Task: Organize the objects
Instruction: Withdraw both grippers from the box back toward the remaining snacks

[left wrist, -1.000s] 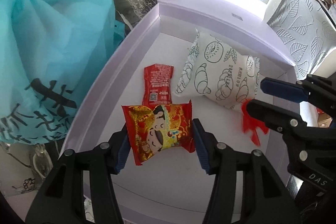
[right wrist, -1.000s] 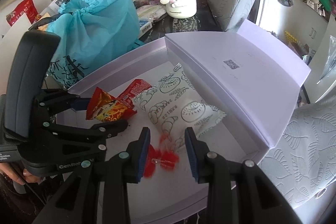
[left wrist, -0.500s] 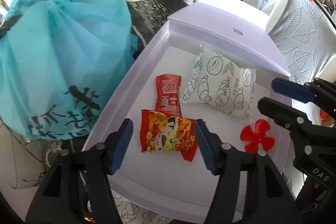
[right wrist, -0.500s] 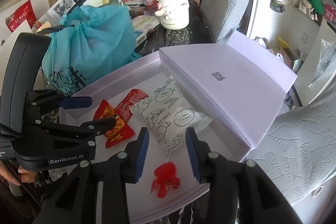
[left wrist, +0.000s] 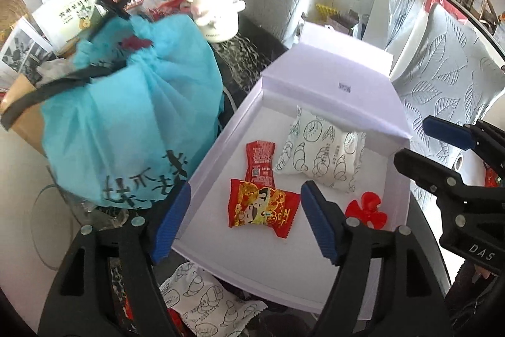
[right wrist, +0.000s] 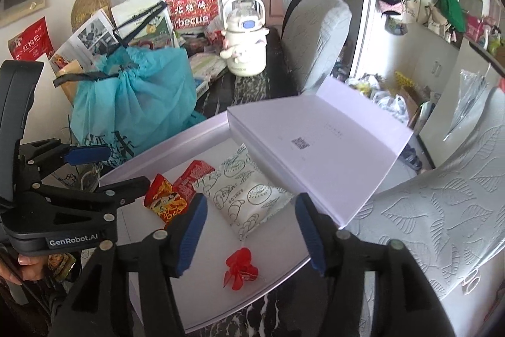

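An open lavender box (left wrist: 221, 144) (right wrist: 176, 141) holds a red and gold snack packet (left wrist: 260, 209) (right wrist: 164, 201), a slim red packet (left wrist: 259, 160) (right wrist: 194, 177), a white pastry-print pouch (left wrist: 322, 155) (right wrist: 249, 195) and a red plastic propeller (left wrist: 366, 210) (right wrist: 241, 269). My left gripper (left wrist: 244, 223) is open and empty, raised above the snack packet. My right gripper (right wrist: 251, 234) is open and empty, raised above the propeller. Each gripper shows in the other's view: the right one (left wrist: 442, 153), the left one (right wrist: 104, 169).
A turquoise drawstring bag (left wrist: 126, 122) (right wrist: 135, 103) stands left of the box. The box lid (left wrist: 334, 84) (right wrist: 315, 141) lies open behind. A white kettle (left wrist: 217, 11) (right wrist: 244, 43) stands at the back. Another white pouch (left wrist: 208, 302) lies on the dark table below the box.
Both grippers let go and drew back and up: the left released the snack packet, the right released the red propeller. Both items now lie in the box and both jaws have widened.
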Motion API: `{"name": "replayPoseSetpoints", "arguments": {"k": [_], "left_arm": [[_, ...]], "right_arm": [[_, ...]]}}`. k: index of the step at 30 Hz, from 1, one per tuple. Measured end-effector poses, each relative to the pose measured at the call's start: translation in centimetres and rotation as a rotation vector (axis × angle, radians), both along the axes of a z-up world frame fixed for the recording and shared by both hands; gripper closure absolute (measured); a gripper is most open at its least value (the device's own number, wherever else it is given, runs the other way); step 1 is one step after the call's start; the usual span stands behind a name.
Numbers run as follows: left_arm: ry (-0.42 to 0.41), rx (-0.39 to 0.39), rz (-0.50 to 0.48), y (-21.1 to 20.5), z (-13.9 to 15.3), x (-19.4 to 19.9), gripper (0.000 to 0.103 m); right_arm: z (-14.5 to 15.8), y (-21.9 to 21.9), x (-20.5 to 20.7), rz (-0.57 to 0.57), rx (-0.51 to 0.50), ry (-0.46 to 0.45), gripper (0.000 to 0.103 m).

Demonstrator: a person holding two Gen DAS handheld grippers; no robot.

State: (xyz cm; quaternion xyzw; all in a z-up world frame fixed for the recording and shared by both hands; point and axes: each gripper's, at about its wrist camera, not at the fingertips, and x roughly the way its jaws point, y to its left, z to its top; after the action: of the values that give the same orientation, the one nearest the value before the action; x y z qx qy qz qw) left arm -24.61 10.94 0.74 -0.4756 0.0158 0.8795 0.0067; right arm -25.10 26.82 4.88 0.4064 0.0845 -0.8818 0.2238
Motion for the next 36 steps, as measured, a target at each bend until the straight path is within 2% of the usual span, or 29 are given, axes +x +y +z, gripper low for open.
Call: {"name": "replayPoseSetpoints", "arguments": {"k": [7,16,20,29,36], "left_arm": [[0.042,0.0,0.027,-0.7,1.9,1.3,0.03],[0.052,-0.027,0.098,-2.1,2.5,2.9,0.03],[0.07,-0.031,0.126,-2.7,3.0,4.1,0.03],[0.137,-0.097,0.205,-4.0,4.9,7.2,0.028],[0.121,-0.089,0.262,-5.7,4.7,8.8,0.026]], "right_arm": [[1.6,0.3,1.0,-0.006,-0.001,0.044,0.041],[2.5,-0.7,2.3,0.049,-0.005,0.069,0.041],[2.7,-1.6,2.9,0.09,-0.013,0.066,0.041],[3.0,-3.7,4.5,0.167,-0.014,0.069,0.041],[3.2,-5.3,5.8,0.239,-0.019,0.074,0.039]]}}
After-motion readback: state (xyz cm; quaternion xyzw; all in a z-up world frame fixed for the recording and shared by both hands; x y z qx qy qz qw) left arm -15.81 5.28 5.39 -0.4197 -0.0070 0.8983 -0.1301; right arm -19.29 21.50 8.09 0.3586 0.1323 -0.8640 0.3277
